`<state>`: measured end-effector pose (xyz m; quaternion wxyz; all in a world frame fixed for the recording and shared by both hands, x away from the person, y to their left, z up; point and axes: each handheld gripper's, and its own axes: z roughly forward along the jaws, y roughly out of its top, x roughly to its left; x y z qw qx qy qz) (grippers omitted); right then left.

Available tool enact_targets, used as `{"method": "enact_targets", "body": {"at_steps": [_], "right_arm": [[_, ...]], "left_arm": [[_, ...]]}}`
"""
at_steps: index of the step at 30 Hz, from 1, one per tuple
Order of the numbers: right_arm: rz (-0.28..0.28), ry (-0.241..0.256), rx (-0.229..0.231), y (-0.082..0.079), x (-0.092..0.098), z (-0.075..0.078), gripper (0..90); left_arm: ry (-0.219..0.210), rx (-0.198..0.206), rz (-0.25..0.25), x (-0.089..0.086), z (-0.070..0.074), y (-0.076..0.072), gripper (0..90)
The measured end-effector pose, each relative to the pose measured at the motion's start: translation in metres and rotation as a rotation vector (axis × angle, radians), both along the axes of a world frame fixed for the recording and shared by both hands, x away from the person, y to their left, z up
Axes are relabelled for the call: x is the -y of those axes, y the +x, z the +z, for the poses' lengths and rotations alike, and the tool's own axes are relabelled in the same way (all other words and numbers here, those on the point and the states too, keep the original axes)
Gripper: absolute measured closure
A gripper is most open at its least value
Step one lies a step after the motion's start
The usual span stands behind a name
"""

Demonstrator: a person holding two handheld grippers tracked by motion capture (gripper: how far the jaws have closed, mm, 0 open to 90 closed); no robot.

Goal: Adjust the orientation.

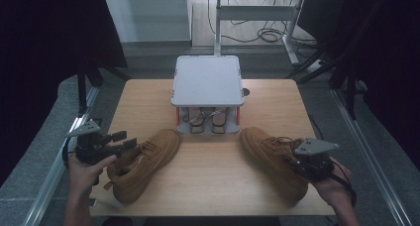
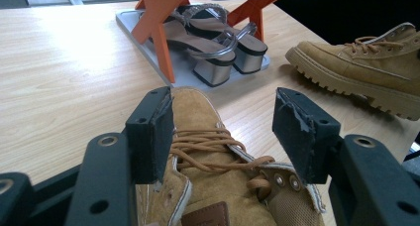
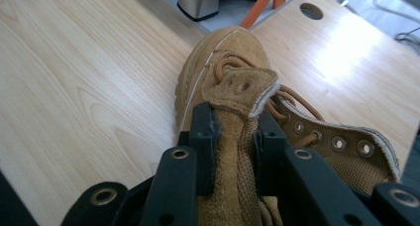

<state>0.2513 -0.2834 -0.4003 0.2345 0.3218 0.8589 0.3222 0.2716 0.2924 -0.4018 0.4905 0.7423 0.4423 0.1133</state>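
Two tan lace-up boots lie on the wooden table [image 1: 208,161]. The left boot [image 1: 143,162] [image 2: 208,156] points toward the rack; my left gripper [image 1: 119,139] [image 2: 223,134] hangs open over its laces and collar, jaws apart on either side. The right boot [image 1: 272,159] [image 3: 233,87] [image 2: 366,67] lies at the right. My right gripper [image 1: 297,159] [image 3: 233,146] is shut on that boot's tongue [image 3: 237,112], which is pulled up between the jaws.
A small grey shoe rack [image 1: 208,82] with orange legs [image 2: 158,23] stands at the table's back middle; a pair of silver block-heel sandals [image 2: 218,42] sits on its lower shelf. A cable hole [image 3: 312,10] lies near the far right edge. Metal rails flank the table.
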Motion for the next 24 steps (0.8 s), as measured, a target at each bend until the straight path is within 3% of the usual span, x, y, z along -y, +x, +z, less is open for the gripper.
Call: {"method": "enact_targets", "body": {"at_steps": [10,15,19,21,24], "right_arm": [[0.036,0.059,-0.071,-0.007,-0.001,-0.014,64.9],[0.033,0.089,-0.122,-0.003,0.000,-0.017,52.8],[0.004,0.147,-0.097,-0.002,0.002,-0.012,42.0],[-0.006,0.203,-0.068,-0.002,0.005,-0.003,40.2],[-0.010,0.222,-0.039,-0.001,0.006,0.009,38.8]], "left_arm": [[0.005,-0.006,-0.001,0.003,-0.001,-0.001,41.2],[0.007,-0.009,-0.001,0.004,-0.002,-0.001,41.2],[0.005,-0.011,0.002,0.003,-0.002,-0.001,41.1],[0.005,-0.011,0.002,0.003,-0.002,-0.001,41.2],[0.007,-0.013,0.001,0.004,-0.003,-0.001,41.2]]}}
